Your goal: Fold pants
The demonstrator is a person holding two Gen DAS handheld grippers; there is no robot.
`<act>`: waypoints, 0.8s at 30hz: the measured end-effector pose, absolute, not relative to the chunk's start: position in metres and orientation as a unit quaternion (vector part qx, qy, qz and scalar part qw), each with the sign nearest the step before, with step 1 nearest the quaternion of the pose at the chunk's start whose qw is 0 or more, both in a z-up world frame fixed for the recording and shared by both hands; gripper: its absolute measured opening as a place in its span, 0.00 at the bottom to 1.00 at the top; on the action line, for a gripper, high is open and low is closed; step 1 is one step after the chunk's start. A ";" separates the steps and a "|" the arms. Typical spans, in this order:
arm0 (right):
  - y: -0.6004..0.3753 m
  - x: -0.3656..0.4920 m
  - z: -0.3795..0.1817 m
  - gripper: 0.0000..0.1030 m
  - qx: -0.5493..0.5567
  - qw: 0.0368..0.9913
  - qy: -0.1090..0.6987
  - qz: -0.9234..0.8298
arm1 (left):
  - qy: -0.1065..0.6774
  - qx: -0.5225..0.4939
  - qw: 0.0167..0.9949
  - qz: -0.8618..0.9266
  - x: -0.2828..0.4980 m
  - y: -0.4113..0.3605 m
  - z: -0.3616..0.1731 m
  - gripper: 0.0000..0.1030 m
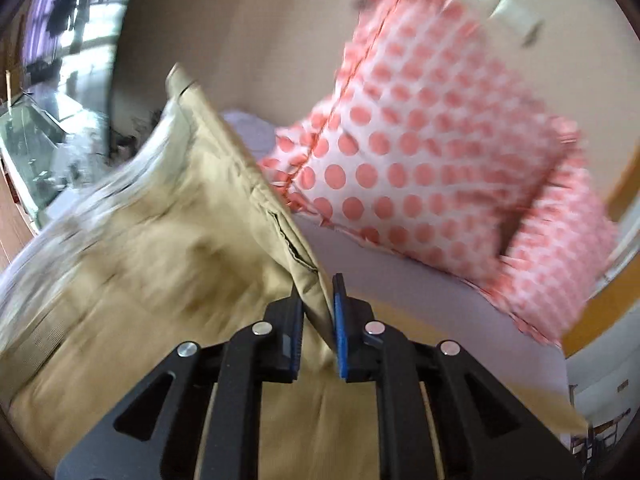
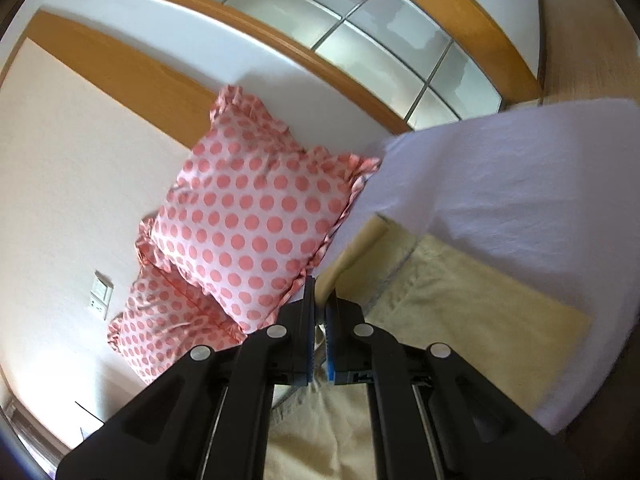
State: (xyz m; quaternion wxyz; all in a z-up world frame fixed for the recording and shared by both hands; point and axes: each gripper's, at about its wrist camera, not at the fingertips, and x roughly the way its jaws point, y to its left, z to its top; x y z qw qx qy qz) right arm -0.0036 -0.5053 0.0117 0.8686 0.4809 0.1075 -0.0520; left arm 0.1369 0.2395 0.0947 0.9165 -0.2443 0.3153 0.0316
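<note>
I had the pants (image 1: 152, 264) pinched in both hands: my left hand-held gripper (image 1: 318, 320) clamped on a raised edge, my right hand-held gripper (image 2: 320, 312) closed on another edge, the rest lying on the bed (image 2: 520, 208). To fold well, I judged both edges should travel together, kept taut and level, clear of the pillows (image 2: 256, 216). The sheet was pale lilac; behind stood a cream wall (image 2: 60, 168) and wood-framed glass.

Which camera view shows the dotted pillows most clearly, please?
The right wrist view: both pillows appear sharp there, one leaning on the other against the wall. The left wrist view shows the same pillows larger but blurred, with the pants covering their left edge.
</note>
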 end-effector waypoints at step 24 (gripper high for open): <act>-0.514 -0.064 -0.031 0.50 0.452 0.854 0.176 -0.190 | 0.305 -0.294 0.905 0.043 -0.042 0.247 0.015 0.42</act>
